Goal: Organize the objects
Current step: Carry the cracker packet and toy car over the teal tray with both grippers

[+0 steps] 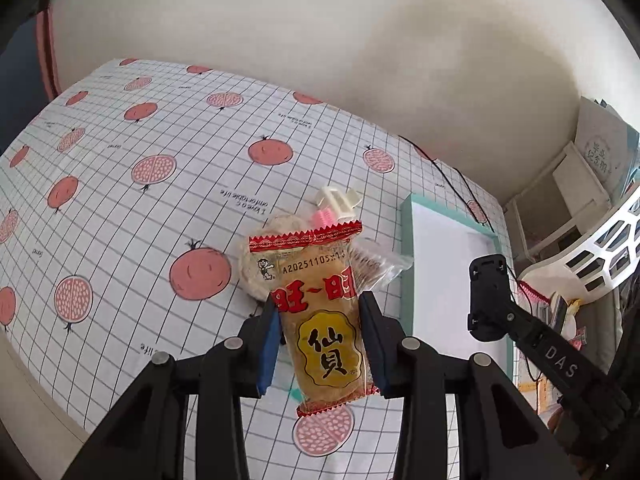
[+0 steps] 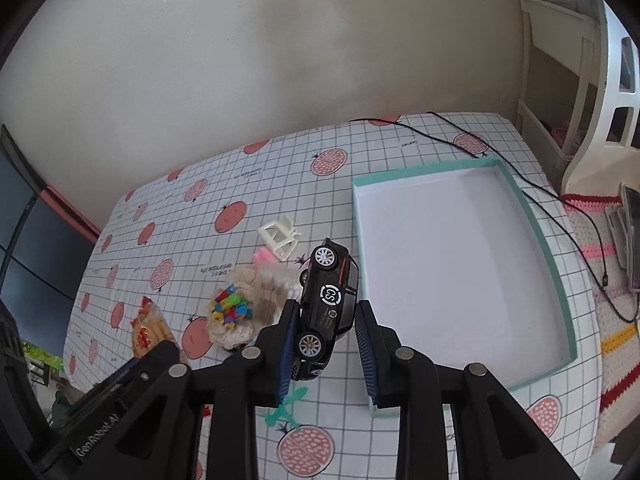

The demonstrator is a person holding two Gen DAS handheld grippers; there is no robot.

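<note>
A rice cracker packet [image 1: 320,320] is clamped in the left gripper [image 1: 320,336]; a toy car [image 2: 326,308] is pinched, tilted, in the right gripper [image 2: 326,344]. The tray [image 2: 560,240] lies ahead-right. The car could slip, being held off-centre.

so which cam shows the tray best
The right wrist view: the whole tray shows, empty, with all four teal walls. The left wrist view catches only a foreshortened strip of it, partly behind the other gripper.

Glossy plastic snack wrapper [image 1: 320,320], shiny toy car [image 2: 326,312] — matt cloth sheet [image 1: 120,200]
</note>
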